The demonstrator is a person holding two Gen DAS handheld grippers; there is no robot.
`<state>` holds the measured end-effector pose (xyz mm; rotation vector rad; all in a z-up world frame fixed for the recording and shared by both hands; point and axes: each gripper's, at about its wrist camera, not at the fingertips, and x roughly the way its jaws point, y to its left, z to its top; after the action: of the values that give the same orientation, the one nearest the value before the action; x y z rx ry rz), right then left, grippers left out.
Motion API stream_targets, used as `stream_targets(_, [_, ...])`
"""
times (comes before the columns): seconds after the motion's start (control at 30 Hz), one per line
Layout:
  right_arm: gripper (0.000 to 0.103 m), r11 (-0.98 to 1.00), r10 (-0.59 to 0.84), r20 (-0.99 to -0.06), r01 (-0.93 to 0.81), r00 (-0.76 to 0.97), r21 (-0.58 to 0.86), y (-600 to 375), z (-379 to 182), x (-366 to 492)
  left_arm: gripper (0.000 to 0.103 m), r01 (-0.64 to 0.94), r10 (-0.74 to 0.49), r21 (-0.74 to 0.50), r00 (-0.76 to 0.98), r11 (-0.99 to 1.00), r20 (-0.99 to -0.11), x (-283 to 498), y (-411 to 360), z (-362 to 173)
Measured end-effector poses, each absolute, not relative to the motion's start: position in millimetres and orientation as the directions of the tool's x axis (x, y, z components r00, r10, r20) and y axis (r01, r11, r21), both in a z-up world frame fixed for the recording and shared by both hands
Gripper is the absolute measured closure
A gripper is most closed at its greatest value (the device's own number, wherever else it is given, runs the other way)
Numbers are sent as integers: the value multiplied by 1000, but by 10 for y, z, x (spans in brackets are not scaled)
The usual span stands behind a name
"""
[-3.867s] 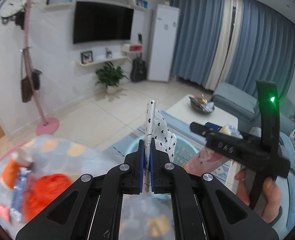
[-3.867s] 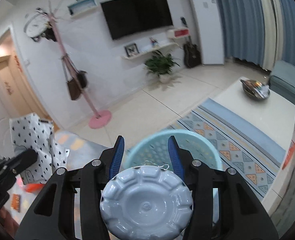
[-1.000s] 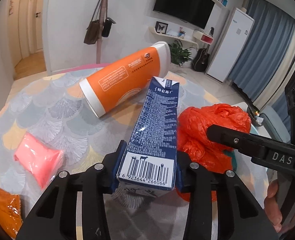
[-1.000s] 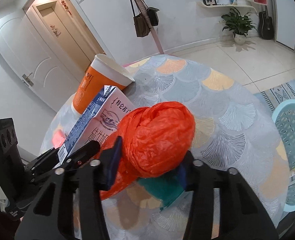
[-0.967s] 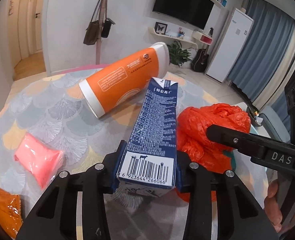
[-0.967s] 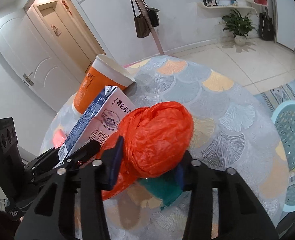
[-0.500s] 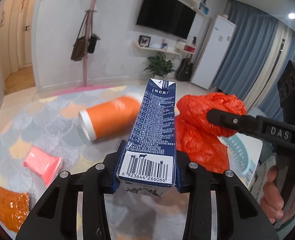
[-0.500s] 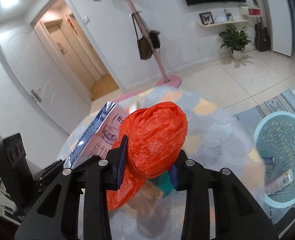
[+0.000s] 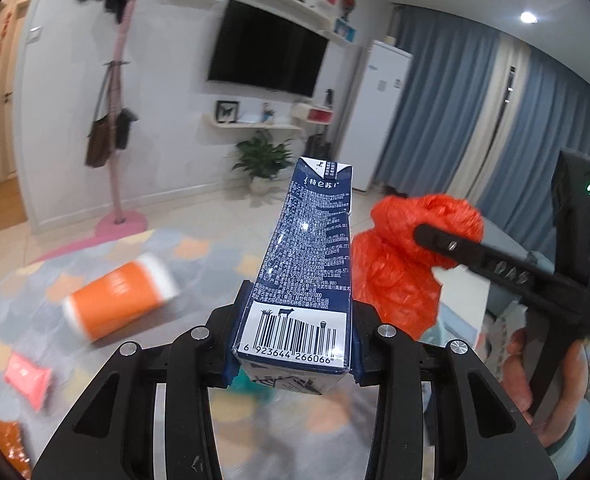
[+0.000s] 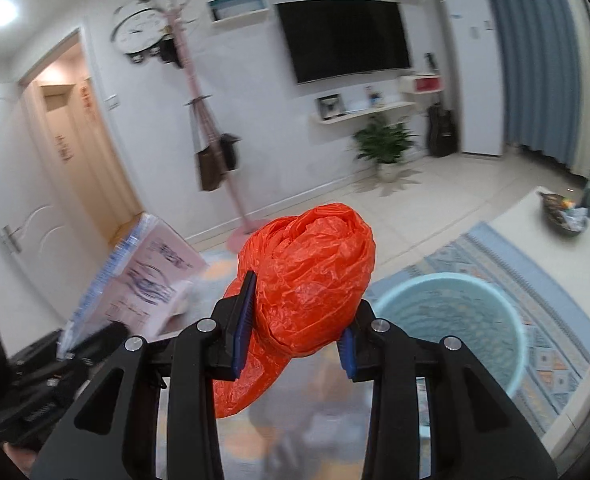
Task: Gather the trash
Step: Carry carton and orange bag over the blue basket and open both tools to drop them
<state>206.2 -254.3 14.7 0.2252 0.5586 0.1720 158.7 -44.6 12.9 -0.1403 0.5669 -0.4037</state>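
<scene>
both claws lifted; basket (image 10: pixel 455 312) ahead.

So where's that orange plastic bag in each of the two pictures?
Left wrist view: the orange bag is right of centre, beside the milk carton, pinched by the right gripper.
Right wrist view: it fills the centre, between that gripper's pads.
Shared landmark: the TV on the wall.

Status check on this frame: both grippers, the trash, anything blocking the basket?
Left gripper shut on milk carton. Right gripper shut on orange plastic bag. Blue basket ahead, path clear. Orange cup on table.
</scene>
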Motion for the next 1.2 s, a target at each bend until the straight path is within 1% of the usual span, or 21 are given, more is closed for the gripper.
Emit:
stream_targets(0.1, [71, 966, 159, -525, -21, 836, 259, -2872, 15, 2096, 65, 367, -446, -254, 749, 895, -490, 1683, -702, 141])
stream_targets(0.3, [71, 953, 83, -580, 105, 810, 284, -3382, -265, 2236, 65, 421, -487, -248, 712, 873, -507, 1861, -1188, 106])
stream_targets(0.57, [70, 943, -19, -655, 231, 756, 240, -3815, -689, 2498, 65, 465, -526, -263, 635, 845, -566, 2270, -1728, -110])
stream_targets(0.77, [68, 923, -27, -726, 295, 687, 246, -4065, -1170, 2637, 65, 472, -532, -281, 569, 836, -627, 2560, -1996, -397])
stream_targets(0.97, [67, 911, -16, -773, 328, 634, 250, -4196, -1503, 2735, 65, 479, -540, -305, 492, 823, -683, 2831, -2213, -634])
stream_targets(1.07, [65, 905, -8, -792, 341, 610, 254, -4225, -1645, 2763, 65, 481, -549, -323, 463, 815, -696, 2921, -2294, -712])
stream_targets(1.13, [62, 897, 14, -801, 347, 598, 275, -4246, -1721, 2773, 65, 479, -539, -314, 460, 820, -705, 2944, -2330, -763])
stream_targets(1.2, [56, 892, 10, -805, 359, 593, 276, -4278, -1765, 2756, 64, 476, -537, -317, 450, 820, -713, 2985, -2370, -812])
